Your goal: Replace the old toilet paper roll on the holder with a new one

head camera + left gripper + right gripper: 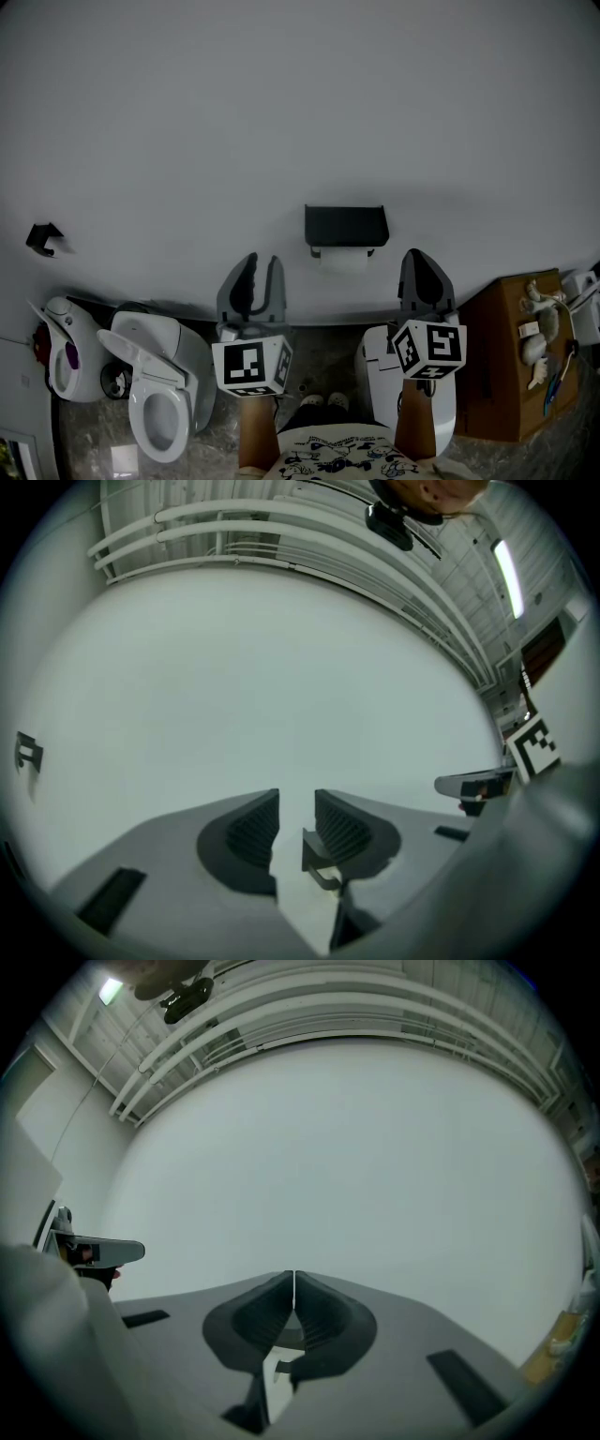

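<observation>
A black toilet paper holder (346, 228) is fixed to the white wall, with a white roll (345, 259) hanging under its cover. My left gripper (262, 268) is held up below and left of the holder, jaws open with nothing between them; between its jaws, the left gripper view shows a small part of the holder (322, 857). My right gripper (420, 262) is up to the right of the holder, jaws shut and empty. Both point at the wall, apart from the holder.
A white toilet (155, 394) with its lid up stands at the lower left, beside a white and purple appliance (64, 356). A brown cardboard box (518, 356) with small items on top is at the right. A small black hook (43, 238) sits on the wall at left.
</observation>
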The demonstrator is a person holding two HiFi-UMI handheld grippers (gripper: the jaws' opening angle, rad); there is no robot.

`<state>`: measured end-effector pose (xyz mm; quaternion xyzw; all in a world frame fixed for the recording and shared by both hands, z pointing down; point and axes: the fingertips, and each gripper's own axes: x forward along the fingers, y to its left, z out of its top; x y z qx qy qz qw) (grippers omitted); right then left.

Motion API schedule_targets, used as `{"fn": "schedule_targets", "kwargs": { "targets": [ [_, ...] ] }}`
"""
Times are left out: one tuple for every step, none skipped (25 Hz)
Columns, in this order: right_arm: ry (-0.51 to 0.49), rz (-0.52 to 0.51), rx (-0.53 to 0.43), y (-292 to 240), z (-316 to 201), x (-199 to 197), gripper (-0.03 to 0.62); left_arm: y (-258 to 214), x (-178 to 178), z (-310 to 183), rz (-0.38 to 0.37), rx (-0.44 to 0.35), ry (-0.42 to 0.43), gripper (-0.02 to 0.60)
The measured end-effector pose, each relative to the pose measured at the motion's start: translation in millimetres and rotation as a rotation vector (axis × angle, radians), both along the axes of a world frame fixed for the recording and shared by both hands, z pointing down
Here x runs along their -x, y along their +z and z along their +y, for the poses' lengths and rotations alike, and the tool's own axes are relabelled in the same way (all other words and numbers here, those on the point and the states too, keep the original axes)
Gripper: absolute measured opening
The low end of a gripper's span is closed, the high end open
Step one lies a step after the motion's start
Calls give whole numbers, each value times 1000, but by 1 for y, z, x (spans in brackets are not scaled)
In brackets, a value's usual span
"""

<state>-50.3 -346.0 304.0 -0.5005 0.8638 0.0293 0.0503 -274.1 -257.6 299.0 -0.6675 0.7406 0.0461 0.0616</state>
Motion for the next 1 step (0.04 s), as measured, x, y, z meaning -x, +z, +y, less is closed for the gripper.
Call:
{"fn": "schedule_targets", "kwargs": {
  "targets": [
    [1, 0, 0, 0, 0, 0, 23, 0, 0, 0, -1, 1, 2, 121]
  ]
}}
